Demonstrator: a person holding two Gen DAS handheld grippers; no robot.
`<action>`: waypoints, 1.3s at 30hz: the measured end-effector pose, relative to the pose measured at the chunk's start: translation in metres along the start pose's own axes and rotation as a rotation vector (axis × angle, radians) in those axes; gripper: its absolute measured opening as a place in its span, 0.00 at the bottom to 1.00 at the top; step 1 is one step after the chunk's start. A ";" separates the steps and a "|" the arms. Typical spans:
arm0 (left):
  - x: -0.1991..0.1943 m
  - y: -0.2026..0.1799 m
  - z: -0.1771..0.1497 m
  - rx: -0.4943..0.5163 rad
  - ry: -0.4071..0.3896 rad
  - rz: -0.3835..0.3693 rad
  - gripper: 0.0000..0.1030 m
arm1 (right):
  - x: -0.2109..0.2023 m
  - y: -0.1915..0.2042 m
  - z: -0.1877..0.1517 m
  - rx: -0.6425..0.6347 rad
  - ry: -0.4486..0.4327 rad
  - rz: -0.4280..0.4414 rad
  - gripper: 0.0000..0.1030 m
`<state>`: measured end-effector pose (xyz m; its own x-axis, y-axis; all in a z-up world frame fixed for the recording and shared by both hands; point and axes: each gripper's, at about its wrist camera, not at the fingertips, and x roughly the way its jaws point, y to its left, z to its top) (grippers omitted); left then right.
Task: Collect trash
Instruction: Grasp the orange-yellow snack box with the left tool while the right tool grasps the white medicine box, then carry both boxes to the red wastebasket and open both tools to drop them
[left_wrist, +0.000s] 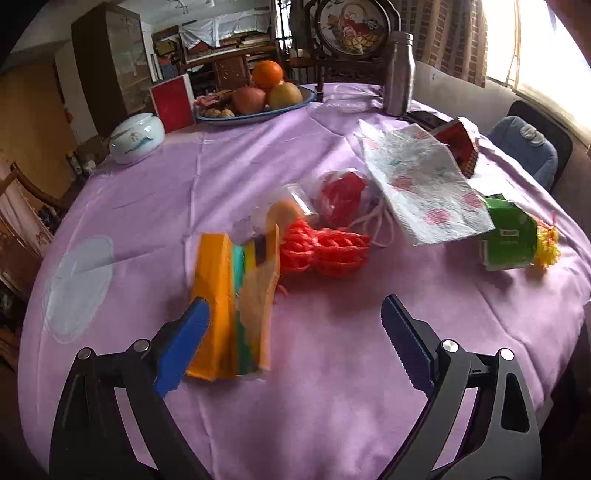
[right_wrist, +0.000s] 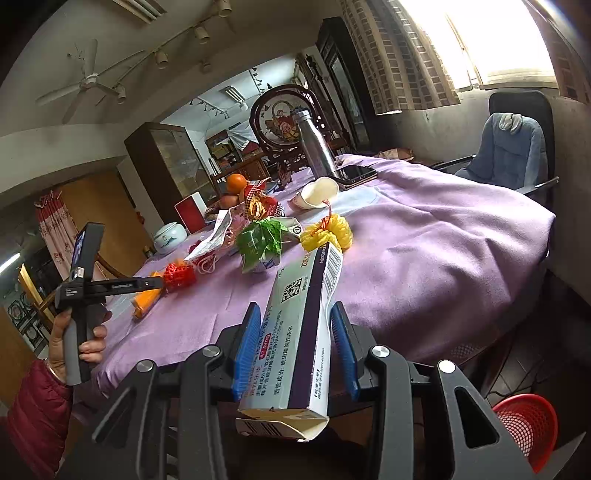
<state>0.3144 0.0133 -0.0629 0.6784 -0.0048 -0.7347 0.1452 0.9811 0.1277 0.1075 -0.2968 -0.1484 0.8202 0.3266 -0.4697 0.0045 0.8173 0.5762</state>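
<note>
My left gripper (left_wrist: 295, 302) stands wide open above the purple tablecloth (left_wrist: 332, 369). An orange and green wrapper (left_wrist: 221, 295), blurred, sits just inside its left pad (left_wrist: 181, 343), and neither pad presses it. Beyond it lie a red foam net (left_wrist: 325, 251), a clear cup (left_wrist: 343, 195) with something red inside, a printed napkin (left_wrist: 424, 184), a green carton (left_wrist: 509, 236) and a yellow net (left_wrist: 548, 247). My right gripper (right_wrist: 294, 308) is shut on a white and purple carton box (right_wrist: 303, 332), held over the table's near edge. A hand holds the left gripper (right_wrist: 147, 283) at the left of that view.
A red mesh basket (right_wrist: 524, 424) stands on the floor at the lower right. At the far side of the table are a fruit plate (left_wrist: 295, 105), a steel bottle (left_wrist: 399, 74), a phone (right_wrist: 354, 171), a tipped paper cup (right_wrist: 317, 192) and a white jar (left_wrist: 136, 138). A cushioned chair (right_wrist: 509, 147) stands beyond.
</note>
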 end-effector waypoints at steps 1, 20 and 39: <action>0.003 0.006 0.001 -0.009 -0.005 0.023 0.88 | 0.001 -0.001 0.001 -0.001 0.002 -0.001 0.38; 0.023 0.041 -0.008 -0.111 0.087 -0.006 0.49 | 0.005 -0.001 0.001 0.011 0.012 0.013 0.38; -0.107 -0.156 -0.031 0.219 -0.135 -0.420 0.49 | -0.082 -0.076 -0.017 0.109 -0.063 -0.168 0.38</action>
<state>0.1965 -0.1336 -0.0246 0.6142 -0.4302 -0.6616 0.5639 0.8257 -0.0134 0.0299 -0.3773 -0.1647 0.8369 0.1569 -0.5244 0.2034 0.8003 0.5641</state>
